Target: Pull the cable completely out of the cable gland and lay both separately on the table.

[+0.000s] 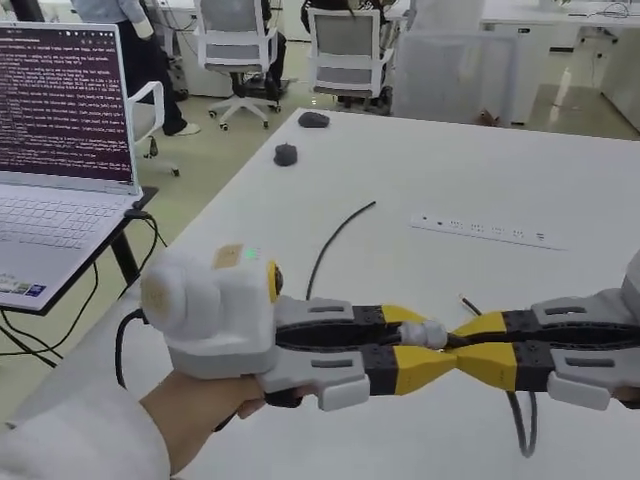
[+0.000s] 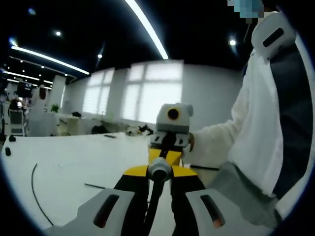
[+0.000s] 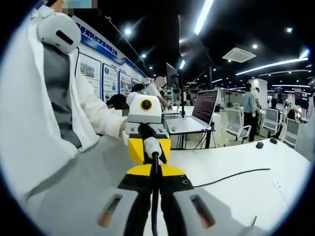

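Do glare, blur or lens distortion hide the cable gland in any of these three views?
Head view: even light, cable gland fairly sharp, no glare.
Left gripper view: fisheye bends the ceiling light strips, windows blown out, gland slightly soft.
Right gripper view: same fisheye bending, bright ceiling lights, gland clear.

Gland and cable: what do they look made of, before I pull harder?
Gland: probably moulded plastic, white and smooth with a slight gloss and no metallic shine. Cable: looks like a dark rubber or PVC jacket with a matte finish. It hangs in a soft curve, so it seems flexible.
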Available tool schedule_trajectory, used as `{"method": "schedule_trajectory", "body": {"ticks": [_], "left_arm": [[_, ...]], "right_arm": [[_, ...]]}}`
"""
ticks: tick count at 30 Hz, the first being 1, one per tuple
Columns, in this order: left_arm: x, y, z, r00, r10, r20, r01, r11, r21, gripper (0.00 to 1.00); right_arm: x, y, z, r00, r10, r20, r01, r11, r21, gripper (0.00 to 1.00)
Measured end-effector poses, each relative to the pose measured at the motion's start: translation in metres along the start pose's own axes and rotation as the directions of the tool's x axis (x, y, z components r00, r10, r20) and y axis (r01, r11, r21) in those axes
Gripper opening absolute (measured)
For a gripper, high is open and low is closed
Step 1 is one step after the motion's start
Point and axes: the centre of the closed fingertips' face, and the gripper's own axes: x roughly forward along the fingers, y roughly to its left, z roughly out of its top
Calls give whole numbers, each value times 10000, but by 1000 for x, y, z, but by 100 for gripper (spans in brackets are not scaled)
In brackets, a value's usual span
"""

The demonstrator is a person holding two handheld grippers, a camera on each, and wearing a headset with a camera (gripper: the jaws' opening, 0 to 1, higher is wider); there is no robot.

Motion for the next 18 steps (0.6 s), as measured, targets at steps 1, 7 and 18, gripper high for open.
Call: {"method": "schedule_trajectory", "body": {"ticks": [1, 7, 18], "left_arm": [[0, 1, -2, 10000, 32, -63, -32, 10000, 55, 16], [1, 6, -10, 9992, 181, -350, -180, 9998, 37, 16], [-1, 1, -10, 9991, 149, -406, -164, 9992, -360, 16]], "right_arm": [[0, 0, -3, 9998, -4, -188, 1, 9999, -113, 2], [-10, -7, -25, 9943, -469, -958, 418, 9976, -553, 2], [-40, -15, -71, 9715, -1115, -2094, 1065, 9937, -353, 2]]}}
